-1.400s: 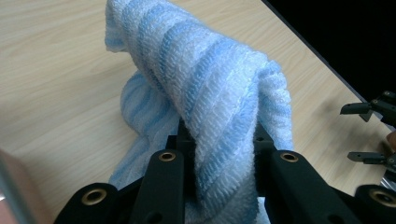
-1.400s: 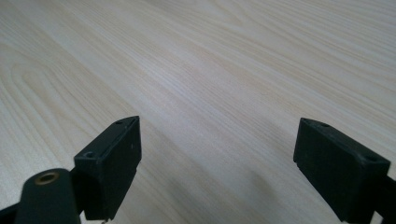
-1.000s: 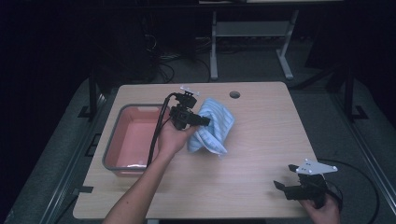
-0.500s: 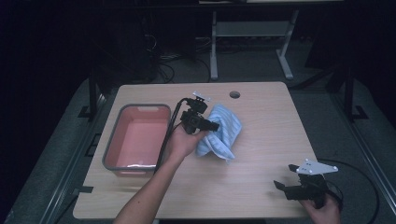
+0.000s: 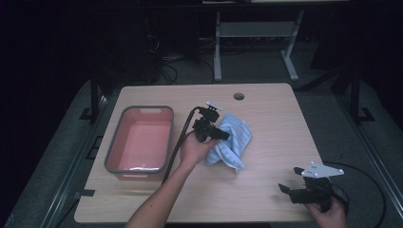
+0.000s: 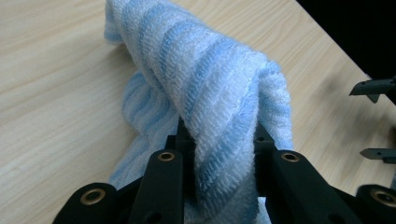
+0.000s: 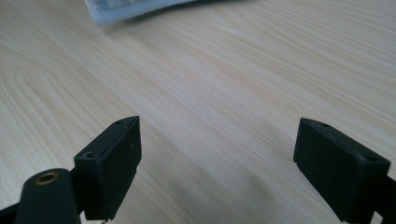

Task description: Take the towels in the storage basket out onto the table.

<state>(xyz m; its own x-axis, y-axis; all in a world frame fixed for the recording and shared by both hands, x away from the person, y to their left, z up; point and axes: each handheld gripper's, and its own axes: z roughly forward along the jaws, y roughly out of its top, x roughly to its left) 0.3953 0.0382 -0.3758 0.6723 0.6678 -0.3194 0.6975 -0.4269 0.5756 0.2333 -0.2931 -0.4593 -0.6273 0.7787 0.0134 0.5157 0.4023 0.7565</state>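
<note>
**Ana:** High view first — where was the towel [image 5: 231, 142]?

**Ben:** It lay bunched near the middle of the frame, on the pale wooden desk [image 5: 266, 190], just right of the pink tub [image 5: 139, 142]. The tub sat at centre left, its grey rim apart from the cloth. A round hole [image 5: 238, 96] showed in the desk near its far edge, above the towel.

**Ana:** And the left hand-held gripper [image 5: 223, 136]?

**Ben:** It sat at the towel's left edge, held by the left hand [image 5: 194, 151], whose forearm came up from the bottom of the frame. In the left gripper view the two black jaws were clamped on a twisted fold of the blue-and-white striped cloth [image 6: 219, 107]; the fold rose from between them toward the top of the frame, while the rest trailed down onto the desk at lower left.

**Ana:** Was the cloth off the desk?

**Ben:** Partly — the pinched fold stood up, the remainder rested on the wood.

**Ana:** The right hand-held gripper [image 5: 286, 185]?

**Ben:** It was at the lower right of the high view, well apart from the towel. In the right gripper view its jaws stood wide apart with bare wood between them, and a strip of the towel [image 7: 135, 9] showed at the top left edge.
</note>
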